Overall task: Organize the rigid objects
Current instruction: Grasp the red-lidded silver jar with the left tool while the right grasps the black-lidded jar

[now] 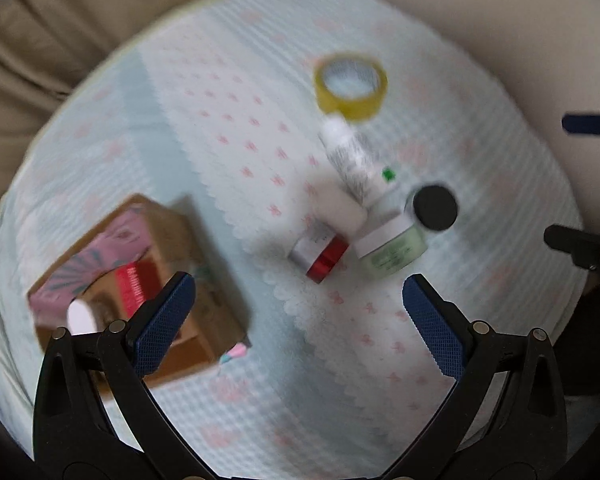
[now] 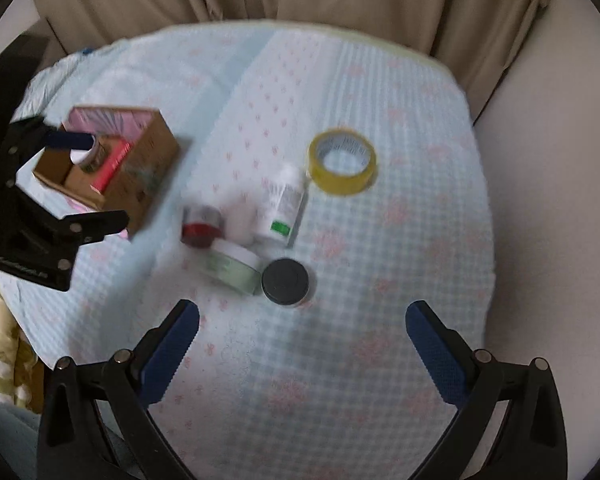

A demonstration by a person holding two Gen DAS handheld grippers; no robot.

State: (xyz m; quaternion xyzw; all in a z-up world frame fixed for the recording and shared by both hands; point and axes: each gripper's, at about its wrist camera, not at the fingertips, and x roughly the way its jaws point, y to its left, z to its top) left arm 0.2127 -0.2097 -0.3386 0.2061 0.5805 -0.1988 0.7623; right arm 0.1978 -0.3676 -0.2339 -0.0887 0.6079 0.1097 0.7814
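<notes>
Plainly, both grippers are spread wide and hold nothing: the right gripper (image 2: 302, 320) hangs just short of the black lid (image 2: 285, 281), and the left gripper (image 1: 299, 300) hovers by the box (image 1: 140, 280).

The loose things lie in a tight cluster on the bed cover (image 2: 400, 240), taking the black-lidded jar as the mark. Touching it on the box side is the green jar (image 2: 236, 266), on its side. Beyond that lie the red jar (image 2: 200, 226), a white bottle (image 2: 286, 204) and, farthest off, the tape roll (image 2: 342, 162).

All look stiff and light. The jars are smooth and round, so they may slip or roll (the green one most, I judge). The black-lidded jar stands upright; taking it across the lid's sides seems best. The tape could be pinched through its wall.

The box, well off to one side of the jar, already holds a few items, so room inside is tight. The green jar crowds one side of the black lid, and a finger coming down there could knock it. The soft cover may let things tip.
</notes>
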